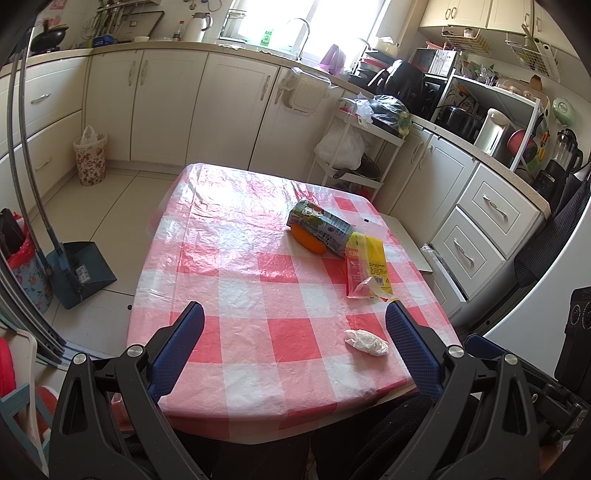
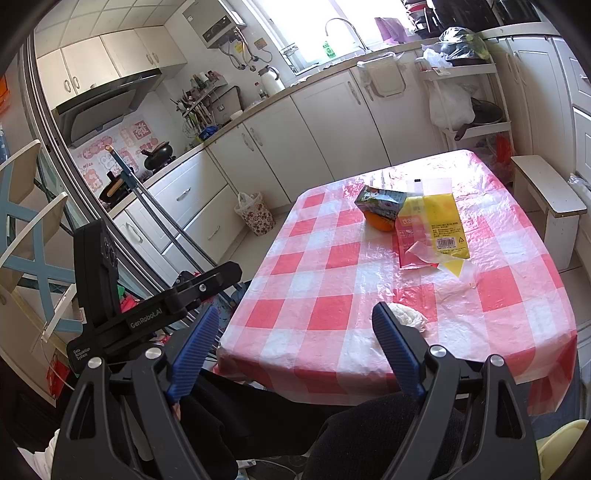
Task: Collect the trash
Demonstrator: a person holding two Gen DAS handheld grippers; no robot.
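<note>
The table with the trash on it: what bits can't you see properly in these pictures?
- Orange thing: both views, mostly tucked under the carton.
- Crumpled tissue: right wrist view, partly behind the right gripper finger.
- Yellow wrapper: print too small to read.
- Table legs: hidden by the cloth.

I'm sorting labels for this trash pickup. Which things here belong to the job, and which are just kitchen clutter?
For the job:
- crumpled tissue
- yellow and red wrapper
- drink carton
- orange peel
- floral bin, lined with a bag

Just lying about:
- dustpan
- thermos
- black bag on the rack
- blender
</note>
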